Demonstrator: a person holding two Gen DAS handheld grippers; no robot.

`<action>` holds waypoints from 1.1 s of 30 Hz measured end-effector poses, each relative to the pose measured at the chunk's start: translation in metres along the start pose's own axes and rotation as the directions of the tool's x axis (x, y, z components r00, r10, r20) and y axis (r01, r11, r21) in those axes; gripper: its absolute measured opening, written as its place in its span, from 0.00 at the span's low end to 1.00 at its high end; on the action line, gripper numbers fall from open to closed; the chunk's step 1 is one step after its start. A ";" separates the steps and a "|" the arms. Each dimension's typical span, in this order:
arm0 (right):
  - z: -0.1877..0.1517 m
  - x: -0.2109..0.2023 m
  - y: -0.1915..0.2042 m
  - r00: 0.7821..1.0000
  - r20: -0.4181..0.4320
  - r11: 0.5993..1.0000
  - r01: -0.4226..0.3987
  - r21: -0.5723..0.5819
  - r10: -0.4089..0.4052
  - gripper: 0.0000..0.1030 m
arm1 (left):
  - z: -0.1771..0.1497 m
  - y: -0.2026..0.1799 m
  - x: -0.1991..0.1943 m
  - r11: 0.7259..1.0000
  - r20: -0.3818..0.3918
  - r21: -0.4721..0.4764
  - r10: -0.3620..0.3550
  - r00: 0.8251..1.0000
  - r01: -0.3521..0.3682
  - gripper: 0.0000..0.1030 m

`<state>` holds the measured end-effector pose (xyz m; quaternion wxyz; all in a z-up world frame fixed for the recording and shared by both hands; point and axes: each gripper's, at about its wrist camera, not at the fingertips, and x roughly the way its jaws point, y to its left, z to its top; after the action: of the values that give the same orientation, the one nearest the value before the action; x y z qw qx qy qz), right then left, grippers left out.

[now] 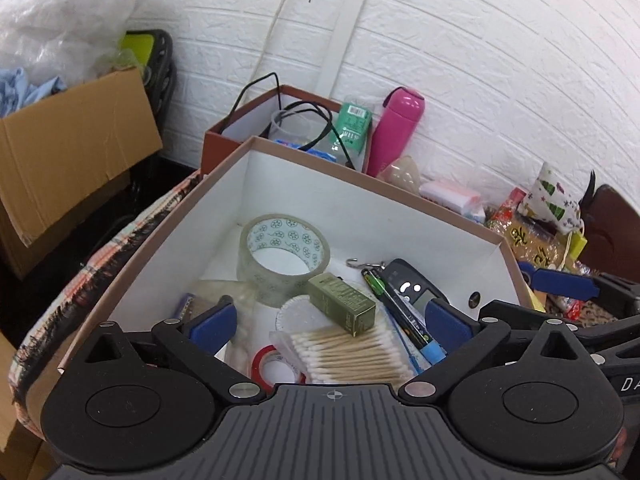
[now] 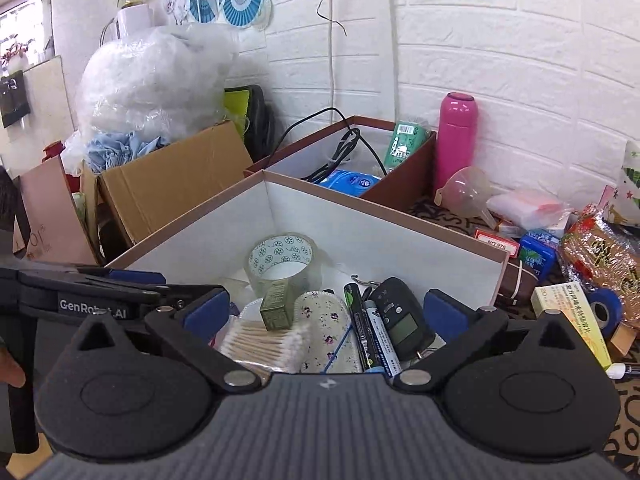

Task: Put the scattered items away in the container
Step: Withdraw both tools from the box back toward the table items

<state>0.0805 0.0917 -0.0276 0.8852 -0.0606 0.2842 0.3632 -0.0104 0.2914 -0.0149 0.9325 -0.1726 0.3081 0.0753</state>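
The container (image 1: 320,200) is a white-lined box with a brown rim, directly ahead in both wrist views. It holds a clear tape roll (image 1: 284,256), a small green box (image 1: 342,304), a pack of cotton swabs (image 1: 352,356), a red tape roll (image 1: 272,364), markers (image 1: 400,312) and a black handheld device (image 1: 412,284). My left gripper (image 1: 330,322) hangs open over these items with nothing between its blue pads. My right gripper (image 2: 325,314) is open too, over the same container (image 2: 380,232), empty above the green box (image 2: 276,308) and a floral pad (image 2: 328,328).
To the right of the container lie a yellow medicine box (image 2: 572,320), a blue tape roll (image 2: 604,312), a snack bag (image 2: 600,256) and a funnel (image 2: 468,192). Behind stand a second brown box (image 2: 400,176) with cables, a pink bottle (image 2: 456,140) and a cardboard box (image 2: 172,184).
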 end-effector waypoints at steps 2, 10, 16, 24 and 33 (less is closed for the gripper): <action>-0.001 -0.006 -0.002 1.000 0.012 1.000 0.000 -0.001 0.000 1.00 | 0.000 -0.005 -0.001 1.000 -0.004 0.003 -0.007 1.000 0.007 1.00; -0.005 -0.025 -0.018 0.999 0.047 0.999 0.000 0.044 -0.002 1.00 | 0.005 -0.028 -0.004 0.999 0.000 0.035 -0.011 1.000 0.011 1.00; -0.009 -0.037 -0.032 0.998 0.069 0.996 0.008 0.086 -0.014 1.00 | 0.007 -0.046 -0.004 0.999 0.002 0.050 -0.015 1.000 0.015 1.00; -0.013 -0.055 -0.049 0.994 0.106 0.992 0.012 0.128 -0.026 1.00 | 0.009 -0.071 -0.008 0.998 0.015 0.067 -0.023 1.000 0.022 1.00; -0.020 -0.085 -0.073 0.986 0.159 0.983 0.023 0.181 -0.053 1.00 | 0.009 -0.110 -0.013 0.991 0.032 0.113 -0.073 0.997 0.069 1.00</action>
<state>0.0720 -0.0199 -0.0051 0.9141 0.0437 0.2411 0.3230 0.0116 0.1918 0.0297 0.9483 -0.1296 0.2885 0.0281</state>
